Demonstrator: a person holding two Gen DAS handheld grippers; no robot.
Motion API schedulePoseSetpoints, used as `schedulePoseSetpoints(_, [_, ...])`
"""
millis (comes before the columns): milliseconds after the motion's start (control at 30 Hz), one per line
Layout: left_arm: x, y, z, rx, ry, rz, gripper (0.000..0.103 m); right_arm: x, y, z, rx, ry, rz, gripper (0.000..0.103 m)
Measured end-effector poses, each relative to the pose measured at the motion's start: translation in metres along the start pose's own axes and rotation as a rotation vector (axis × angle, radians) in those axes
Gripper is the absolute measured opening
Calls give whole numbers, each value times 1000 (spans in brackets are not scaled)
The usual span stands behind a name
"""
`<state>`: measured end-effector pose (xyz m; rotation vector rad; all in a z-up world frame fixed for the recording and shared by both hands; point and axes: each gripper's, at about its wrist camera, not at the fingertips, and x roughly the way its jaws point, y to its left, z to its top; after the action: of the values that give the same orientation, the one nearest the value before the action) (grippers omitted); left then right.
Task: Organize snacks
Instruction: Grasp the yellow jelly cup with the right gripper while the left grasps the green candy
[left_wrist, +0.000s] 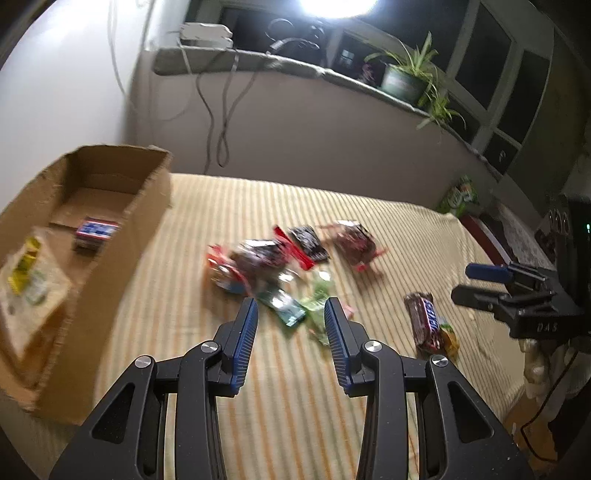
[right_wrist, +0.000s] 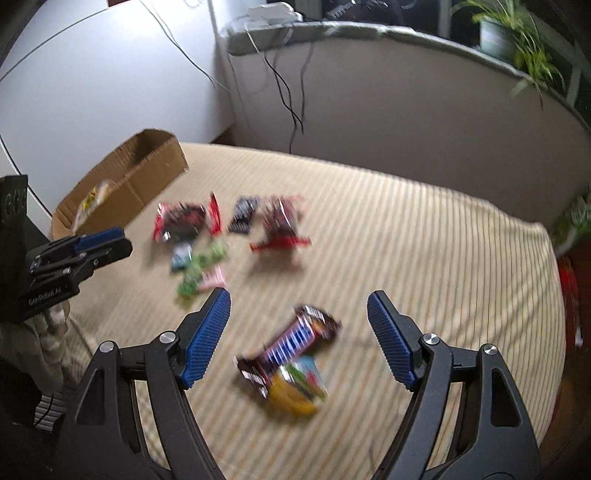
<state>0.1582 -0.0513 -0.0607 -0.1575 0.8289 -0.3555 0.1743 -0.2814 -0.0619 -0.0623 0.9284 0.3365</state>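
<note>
Right now both tongs spread, empty: right gripper (right_wrist: 299, 306) w/ Snickers bar (right_wrist: 291, 341) at 6 o'clock, touching a yellow packet (right_wrist: 295, 391). Risk: pinching both together. Left gripper (left_wrist: 291, 314) over snack pile (left_wrist: 280, 266), roughly eight, blurred. Cardboard box (left_wrist: 122, 243) at 9 holds two.

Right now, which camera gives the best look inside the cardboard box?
The left wrist view. It looks down into the cardboard box, showing a small snack pack and a pale bag inside. The right wrist view shows the box far off, mostly its outer wall.
</note>
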Motion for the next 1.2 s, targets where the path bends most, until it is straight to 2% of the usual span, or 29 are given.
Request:
schedulePoseSetpoints(133, [11, -6, -4, 4, 33, -23, 36, 6, -7, -20, 21, 35, 10, 78])
schedulePoseSetpoints(333, [33, -16, -2, 25, 76, -37, 33, 19, -11, -40, 49, 83, 53, 67])
schedulePoseSetpoints(367, [36, -17, -2, 31, 81, -38, 30, 19, -11, -42, 50, 85, 58, 66])
schedulePoseSetpoints(500, [47, -26, -1, 82, 106, -29, 22, 26, -8, -44, 33, 101, 50, 59])
schedulePoseSetpoints(667, [56, -26, -5, 98, 137, 5, 22, 27, -11, -45, 37, 103, 57, 57])
schedulePoseSetpoints(900, [62, -32, -2, 119, 135, 22, 23, 27, -10, -47, 26, 102, 48, 54])
schedulePoseSetpoints(967, [62, -34, -3, 127, 132, 24, 21, 26, -9, -47, 21, 103, 52, 44])
schedulePoseSetpoints(1200, [60, -34, -5, 128, 121, 25, 20, 24, -7, -47, 24, 99, 50, 43])
